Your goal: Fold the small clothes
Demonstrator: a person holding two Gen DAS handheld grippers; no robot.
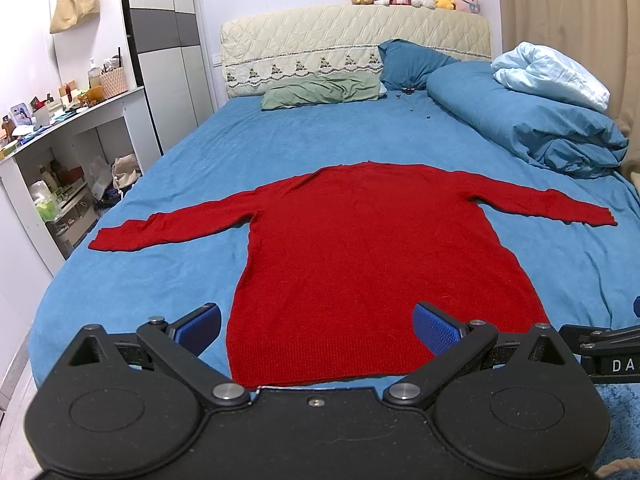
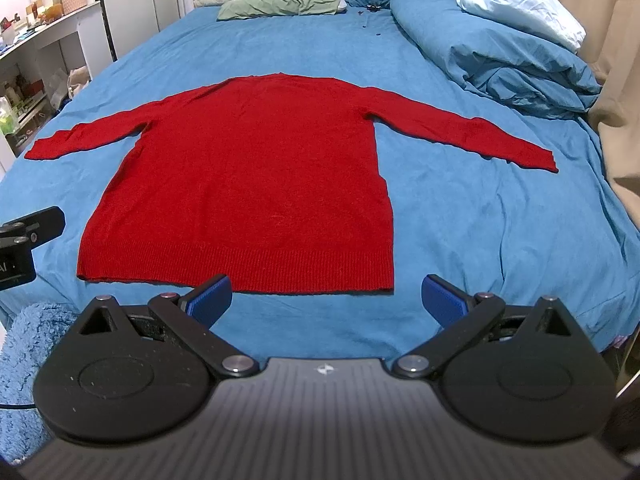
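Note:
A red long-sleeved sweater (image 1: 368,264) lies flat on the blue bed sheet (image 1: 160,280), hem toward me, both sleeves spread out to the sides. It also shows in the right wrist view (image 2: 248,184). My left gripper (image 1: 318,326) is open and empty, hovering over the hem near its left part. My right gripper (image 2: 326,298) is open and empty, just in front of the hem's right part, over bare sheet. The left sleeve cuff (image 1: 112,238) and right sleeve cuff (image 2: 536,158) lie flat.
A folded blue duvet (image 1: 528,120) with a pale blanket sits at the back right. Green and blue pillows (image 1: 320,90) lie by the headboard. White shelves with clutter (image 1: 60,152) stand left of the bed. A fluffy blue rug (image 2: 24,352) is at the bed's foot.

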